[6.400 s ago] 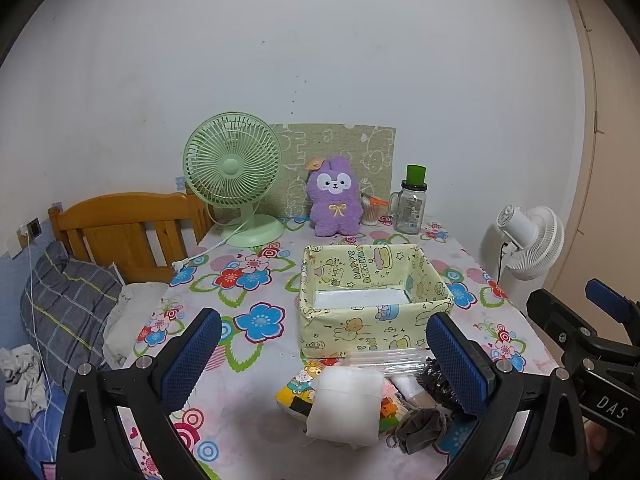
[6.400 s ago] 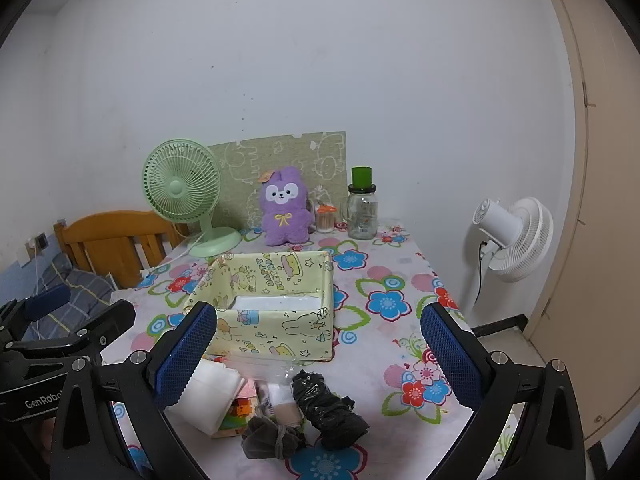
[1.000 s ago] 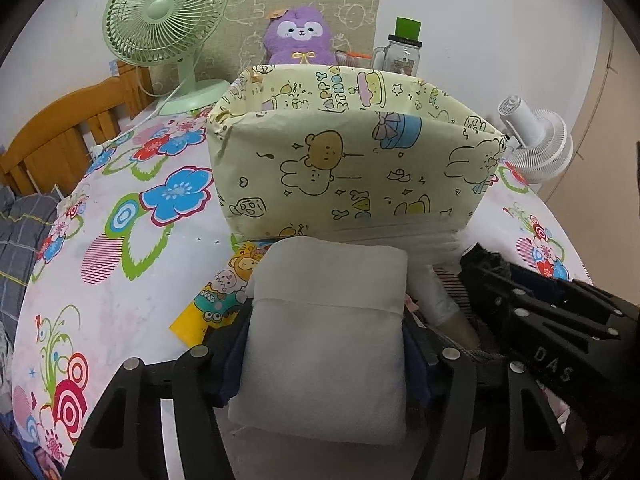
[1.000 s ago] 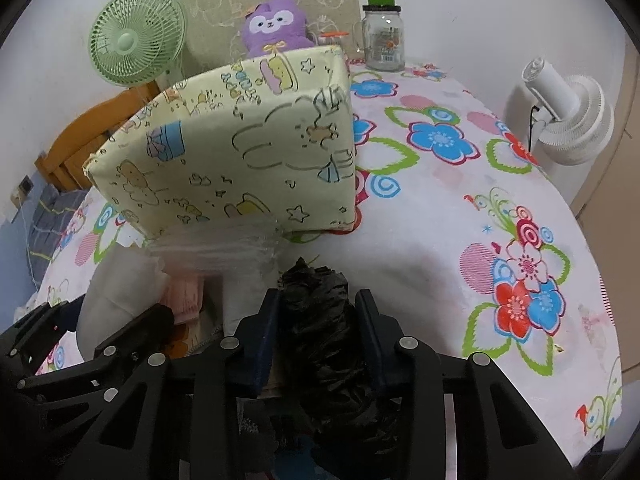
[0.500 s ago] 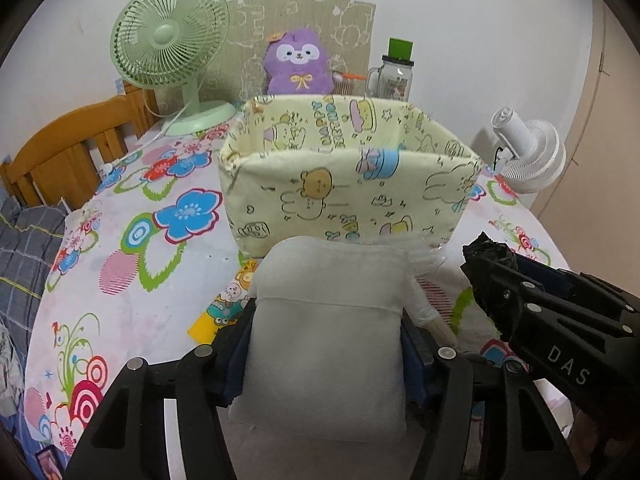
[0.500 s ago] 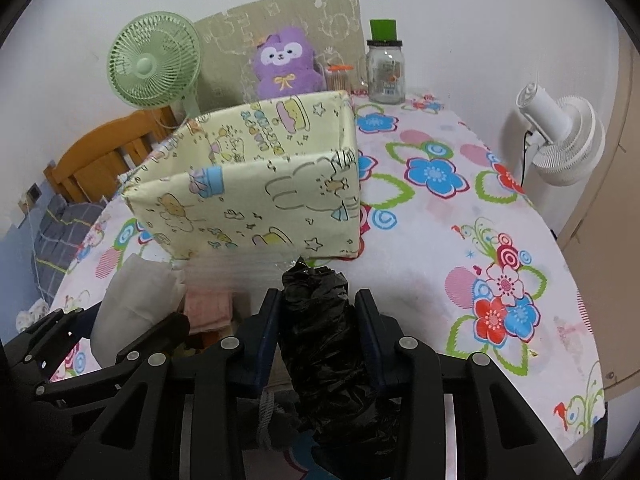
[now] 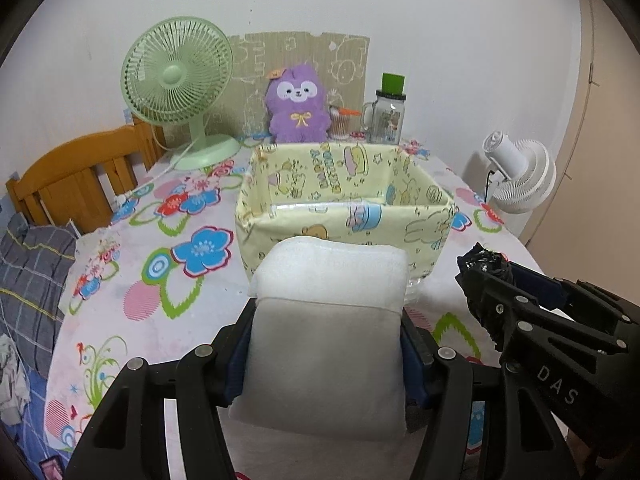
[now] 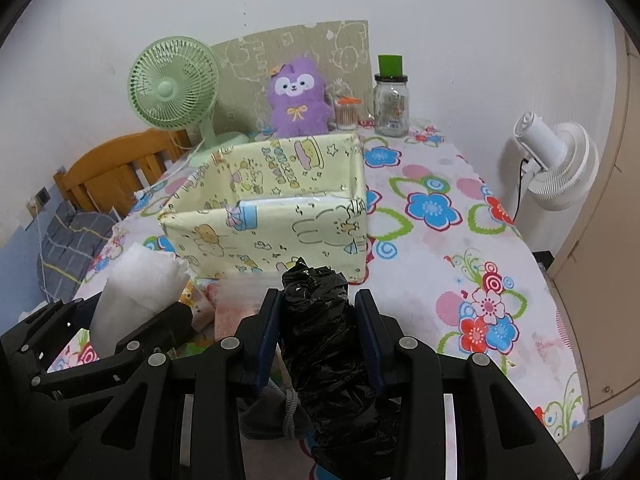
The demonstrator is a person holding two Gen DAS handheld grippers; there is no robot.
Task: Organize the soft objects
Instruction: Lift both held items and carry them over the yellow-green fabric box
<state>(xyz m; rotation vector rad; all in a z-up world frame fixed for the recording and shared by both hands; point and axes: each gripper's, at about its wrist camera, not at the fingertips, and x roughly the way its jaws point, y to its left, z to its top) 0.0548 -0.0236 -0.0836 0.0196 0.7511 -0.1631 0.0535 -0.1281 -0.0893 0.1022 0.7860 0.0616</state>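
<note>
My left gripper (image 7: 326,332) is shut on a folded white foam sheet (image 7: 326,320) and holds it above the table, just in front of the yellow cartoon-print box (image 7: 344,196). My right gripper (image 8: 318,320) is shut on a crumpled black plastic bag (image 8: 324,340), also raised in front of the box (image 8: 276,216). The box stands open with a pale flat item at its bottom. The foam sheet also shows in the right wrist view (image 8: 136,296), and the black bag in the left wrist view (image 7: 484,266). A pink packet (image 8: 234,306) and a grey cloth piece (image 8: 276,416) lie below the right gripper.
A green desk fan (image 7: 180,84), a purple plush toy (image 7: 298,106), a cotton-swab jar (image 7: 340,122) and a glass jar with a green lid (image 7: 388,110) stand at the back of the floral tablecloth (image 7: 132,264). A wooden chair (image 7: 76,176) is left; a white fan (image 7: 520,176) is right.
Both grippers have risen with their loads, so I now look over the box's front wall into its inside. The grips have not changed.
</note>
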